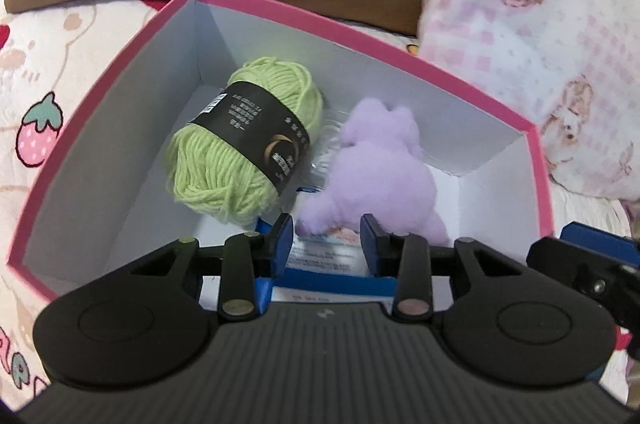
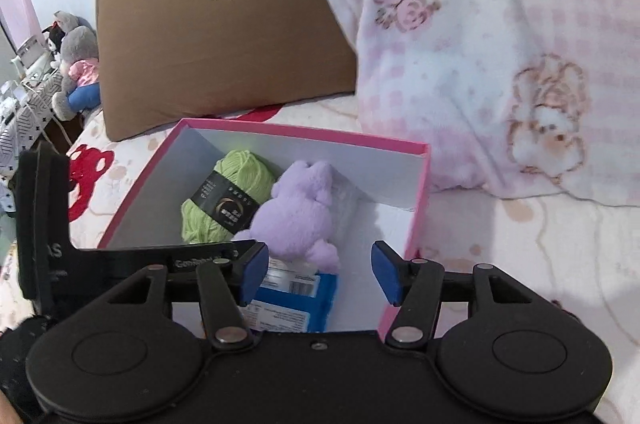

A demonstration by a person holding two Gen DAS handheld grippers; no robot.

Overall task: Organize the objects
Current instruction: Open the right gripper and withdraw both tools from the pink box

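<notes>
Inside the pink box on the bed, the green yarn lies at ten o'clock, the purple plush toy beside it at two, resting partly on a blue packet, likely gathered there for tidiness. The left gripper hovers low over the plush, jaws narrow, pinching nothing. The right gripper stands above the box's near edge, jaws wide and empty.
</notes>
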